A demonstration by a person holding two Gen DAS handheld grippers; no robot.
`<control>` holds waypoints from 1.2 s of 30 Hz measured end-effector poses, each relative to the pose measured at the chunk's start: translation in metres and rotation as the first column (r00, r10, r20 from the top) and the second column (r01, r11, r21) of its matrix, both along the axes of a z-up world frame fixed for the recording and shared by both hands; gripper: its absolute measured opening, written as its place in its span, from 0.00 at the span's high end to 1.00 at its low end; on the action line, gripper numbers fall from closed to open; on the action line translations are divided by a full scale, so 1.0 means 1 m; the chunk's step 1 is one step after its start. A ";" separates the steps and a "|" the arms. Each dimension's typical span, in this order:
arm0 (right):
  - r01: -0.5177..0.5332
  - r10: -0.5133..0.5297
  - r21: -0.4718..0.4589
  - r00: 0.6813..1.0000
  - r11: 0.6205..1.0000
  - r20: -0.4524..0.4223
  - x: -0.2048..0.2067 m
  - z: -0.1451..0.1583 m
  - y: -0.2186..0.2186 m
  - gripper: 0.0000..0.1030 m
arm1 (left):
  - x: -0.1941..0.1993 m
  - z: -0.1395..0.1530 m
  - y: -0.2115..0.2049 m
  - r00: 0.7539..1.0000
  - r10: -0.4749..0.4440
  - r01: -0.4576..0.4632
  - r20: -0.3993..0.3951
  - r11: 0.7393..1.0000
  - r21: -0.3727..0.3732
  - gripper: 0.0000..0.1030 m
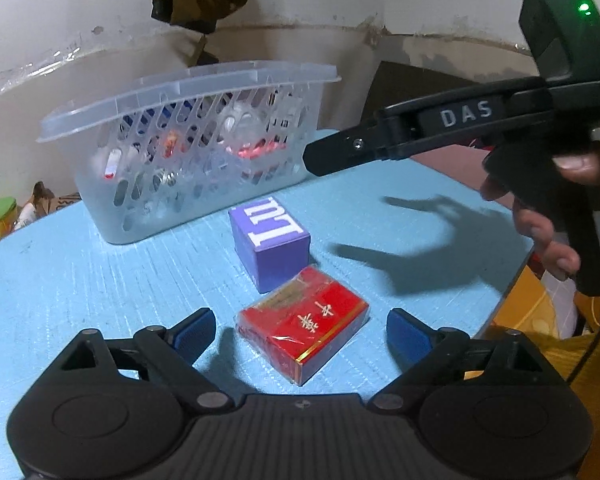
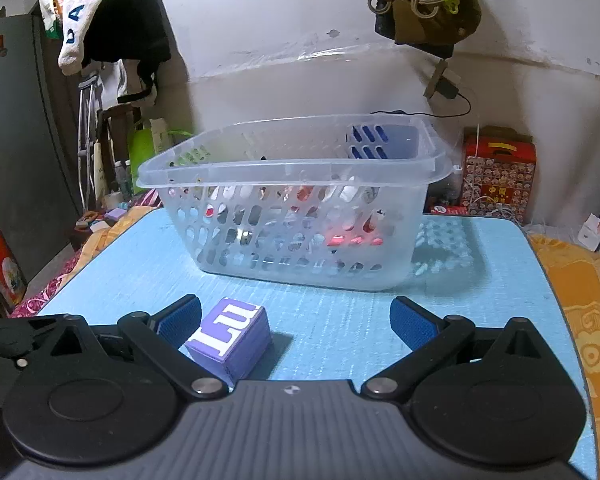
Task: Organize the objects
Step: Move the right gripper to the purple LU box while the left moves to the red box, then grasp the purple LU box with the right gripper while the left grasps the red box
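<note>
Counting two boxes (image 1: pixel 269 241) (image 1: pixel 306 330), one basket (image 1: pixel 188 152)

Left claw (image 1: pixel 300 330) is hanging wide open around a red box (image 1: pixel 306 330) lying on the blue table (image 1: pixel 100 280); a purple box (image 1: pixel 270 242) is sitting beyond it, near a clear basket (image 1: pixel 188 152); the right claw (image 1: pixel 420 136) is hovering above.

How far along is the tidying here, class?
Done: several small items already lie in the clear basket. In hand: nothing yet; the left tongs stand open around the red pack, not gripping. Left: the red pack and the purple box are on the blue table.
</note>
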State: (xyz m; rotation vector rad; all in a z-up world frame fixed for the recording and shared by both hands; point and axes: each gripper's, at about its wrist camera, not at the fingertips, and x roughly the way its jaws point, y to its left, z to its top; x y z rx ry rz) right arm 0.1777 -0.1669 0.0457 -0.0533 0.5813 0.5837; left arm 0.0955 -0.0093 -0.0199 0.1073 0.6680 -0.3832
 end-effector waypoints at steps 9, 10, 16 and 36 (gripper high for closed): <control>-0.027 0.026 -0.017 0.999 0.999 -0.046 0.000 -0.011 0.014 0.00 | 0.011 -0.008 0.003 1.000 -0.007 0.007 -0.017 1.000 0.002 0.31; -0.031 0.030 -0.020 0.998 0.999 -0.050 0.000 -0.012 0.017 0.00 | 0.010 -0.008 0.004 1.000 -0.009 0.009 -0.015 1.000 0.008 0.31; -0.053 0.049 -0.042 0.995 0.998 -0.083 0.002 -0.021 0.028 0.00 | 0.005 -0.008 0.016 1.000 -0.002 0.003 -0.009 0.999 0.033 0.37; -0.080 0.070 -0.056 0.985 0.995 -0.156 0.010 -0.033 0.056 0.37 | 0.005 -0.006 0.036 0.999 0.040 -0.040 0.000 0.998 0.043 0.30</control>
